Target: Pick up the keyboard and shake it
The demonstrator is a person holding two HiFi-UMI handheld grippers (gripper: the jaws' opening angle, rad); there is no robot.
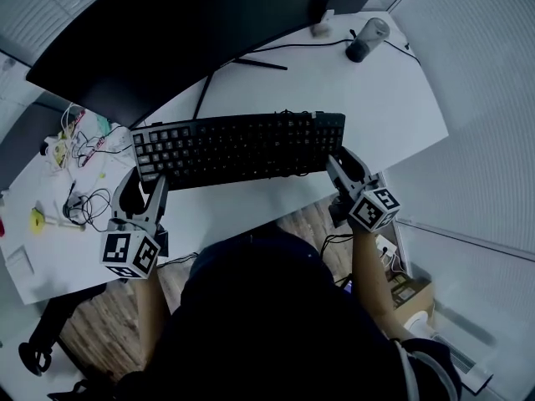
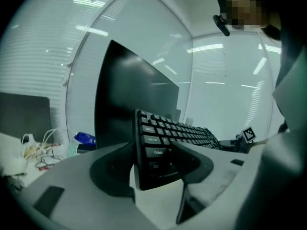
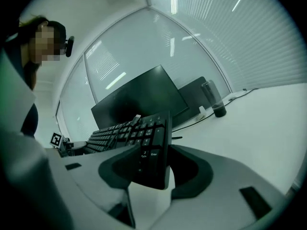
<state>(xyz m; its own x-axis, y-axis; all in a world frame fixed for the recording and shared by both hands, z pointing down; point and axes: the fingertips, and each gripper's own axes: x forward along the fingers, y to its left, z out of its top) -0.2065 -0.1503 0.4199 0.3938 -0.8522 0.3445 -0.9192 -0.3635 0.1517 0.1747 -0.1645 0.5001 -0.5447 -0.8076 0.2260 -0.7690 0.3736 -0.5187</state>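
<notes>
Black rectangular plastic keyboard (image 1: 242,144): matt case, keys slightly sheened. Pale grey moulded-plastic left tool (image 1: 140,182) and right tool (image 1: 338,164): smooth and matt. White tabletop (image 1: 334,82): smooth, faintly glossy. Wide black monitor (image 1: 167,32): glossy screen, reflects ceiling lights. Brown wooden floor (image 1: 305,220): grained planks.

Head cam stares steeply down at the desk (image 1: 276,199), keyboard (image 1: 238,144) dead centre. The left gripper (image 1: 149,184) cam hugs the keyboard's 9 o'clock end and the right gripper (image 1: 338,164) cam the 3 o'clock end, facing each other along the keys. Both share the monitor (image 2: 129,95), and probably each other's marker cube (image 2: 248,134) too.
</notes>
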